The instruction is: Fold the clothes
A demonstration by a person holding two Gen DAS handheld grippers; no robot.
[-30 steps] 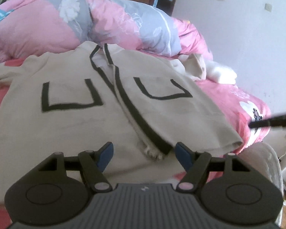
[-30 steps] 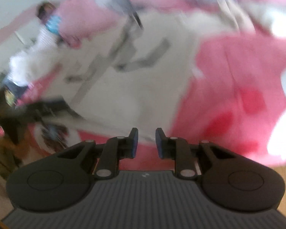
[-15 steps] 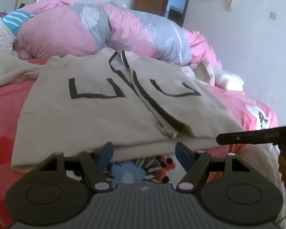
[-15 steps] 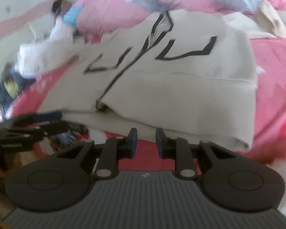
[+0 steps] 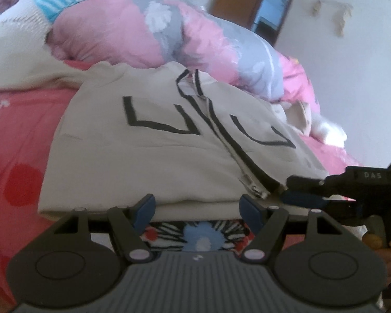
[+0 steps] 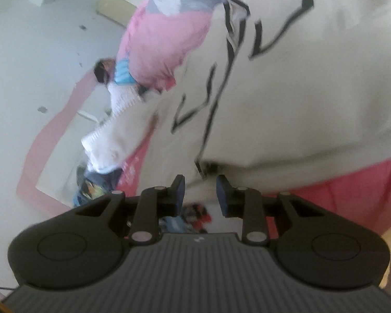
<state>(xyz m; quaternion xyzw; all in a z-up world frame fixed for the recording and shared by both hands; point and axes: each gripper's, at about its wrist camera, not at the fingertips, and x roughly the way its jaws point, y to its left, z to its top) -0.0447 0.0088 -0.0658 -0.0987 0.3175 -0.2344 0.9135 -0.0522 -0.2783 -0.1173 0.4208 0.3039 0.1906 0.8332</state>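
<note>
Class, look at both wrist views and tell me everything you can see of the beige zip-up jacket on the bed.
The beige jacket lies flat, front up, on the pink bedsheet, its collar toward the rolled pink and grey quilt. It looks like soft, thick fabric. A zipper edged in black runs down the middle, with black angular lines on each chest panel. The zipper's bottom end sits at the near hem, which overhangs the bed's edge. The right gripper, jaws opening, is at that hem; whether it touches is unclear.

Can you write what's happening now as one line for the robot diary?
stage: reaching for hem | beige jacket: flat on pink bed | left gripper: open, empty | right gripper: opening at hem, nothing gripped
</note>
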